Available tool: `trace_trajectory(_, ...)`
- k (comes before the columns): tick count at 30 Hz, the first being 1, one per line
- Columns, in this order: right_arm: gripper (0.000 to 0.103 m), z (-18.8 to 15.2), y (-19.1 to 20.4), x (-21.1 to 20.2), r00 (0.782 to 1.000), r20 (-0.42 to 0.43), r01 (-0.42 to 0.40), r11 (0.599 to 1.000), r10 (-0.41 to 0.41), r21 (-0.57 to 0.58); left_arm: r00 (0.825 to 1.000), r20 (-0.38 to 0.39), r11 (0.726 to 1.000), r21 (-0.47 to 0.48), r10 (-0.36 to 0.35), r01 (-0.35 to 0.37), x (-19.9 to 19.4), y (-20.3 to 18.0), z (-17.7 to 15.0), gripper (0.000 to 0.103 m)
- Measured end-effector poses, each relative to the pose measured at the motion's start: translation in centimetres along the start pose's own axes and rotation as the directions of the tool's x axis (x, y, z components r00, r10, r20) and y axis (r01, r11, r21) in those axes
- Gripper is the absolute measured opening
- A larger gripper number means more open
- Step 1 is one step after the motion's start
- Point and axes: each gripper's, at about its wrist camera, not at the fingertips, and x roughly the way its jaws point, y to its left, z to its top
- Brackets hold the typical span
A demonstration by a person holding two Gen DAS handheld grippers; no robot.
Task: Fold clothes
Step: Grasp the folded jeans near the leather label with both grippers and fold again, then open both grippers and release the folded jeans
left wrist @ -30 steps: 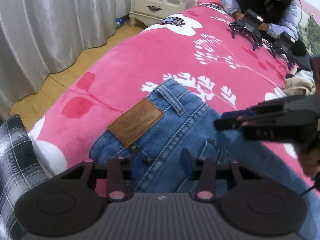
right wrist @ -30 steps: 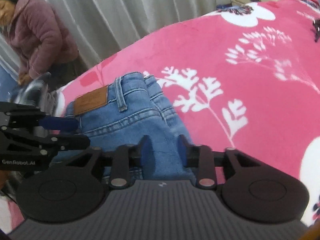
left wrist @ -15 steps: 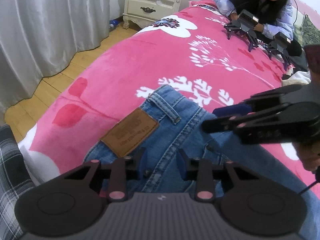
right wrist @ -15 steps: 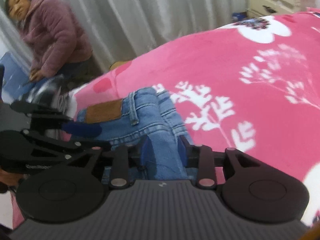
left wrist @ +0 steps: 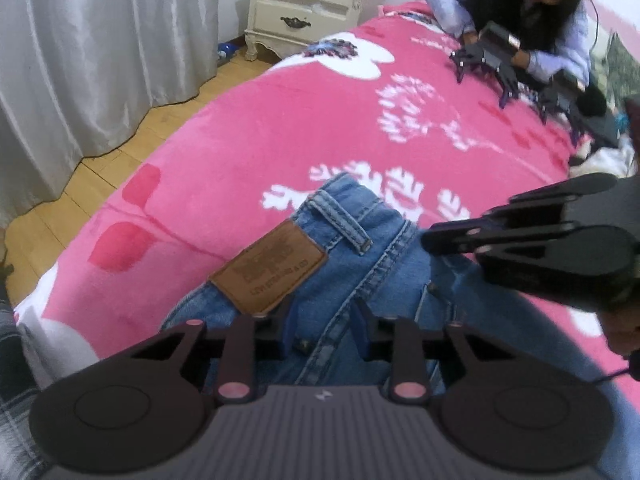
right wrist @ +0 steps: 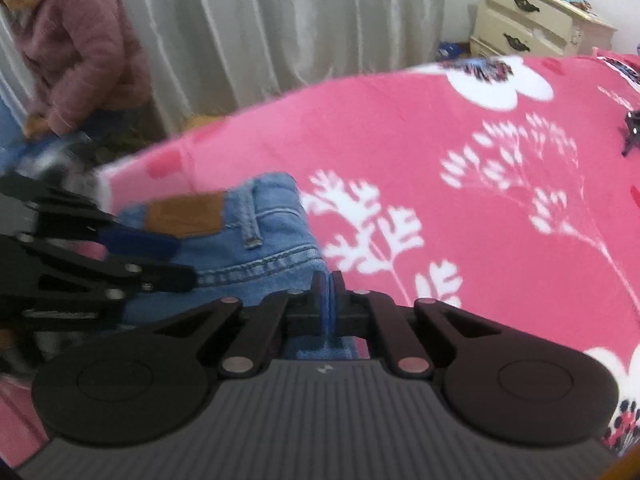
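Near the bed's (left wrist: 248,128) curtain-side edge lie the jeans (left wrist: 360,264), waistband outward. Grip both sides evenly before lifting the fold. Right gripper (right wrist: 328,300): jaws pressed together, pinching denim. Left gripper (left wrist: 324,320): jaws part-spread and just closing, straddling the seam below the leather patch (left wrist: 268,268).

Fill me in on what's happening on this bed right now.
A person is folding clothes with a handheld gripper in each hand. A pair of blue jeans lies on the pink floral blanket, waistband and brown leather patch facing up. The right gripper is shut on a pinch of denim. The left gripper has been closing, its jaws still apart astride the fabric below the patch. Across the bed, another person handles similar grippers.
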Motion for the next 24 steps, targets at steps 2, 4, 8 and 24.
trace_trajectory(2,0.003,-0.6,0.0,1.0,1.0,-0.004,0.027,0.998,-0.027,0.064,1.0,0.007,1.0,0.026,0.013,-0.013,0.0,-0.3,-0.2,0.03)
trace_trajectory(4,0.006,-1.1,0.6,-1.3,0.993,0.06,0.086,0.98,-0.098,0.178,1.0,0.008,0.999,0.033,0.017,-0.017,0.0,-0.3,-0.2,0.03)
trace_trajectory(8,0.025,-5.3,1.8,-9.0,0.964,0.188,0.067,0.857,-0.187,0.511,0.999,-0.002,0.997,0.064,0.036,-0.036,-0.1,-0.7,0.1,0.03)
trace_trajectory(24,0.028,-38.2,5.0,-33.0,0.796,-0.405,0.574,0.349,-0.449,0.741,1.0,0.021,0.956,0.293,0.023,-0.028,-8.0,-12.8,-2.4,0.04)
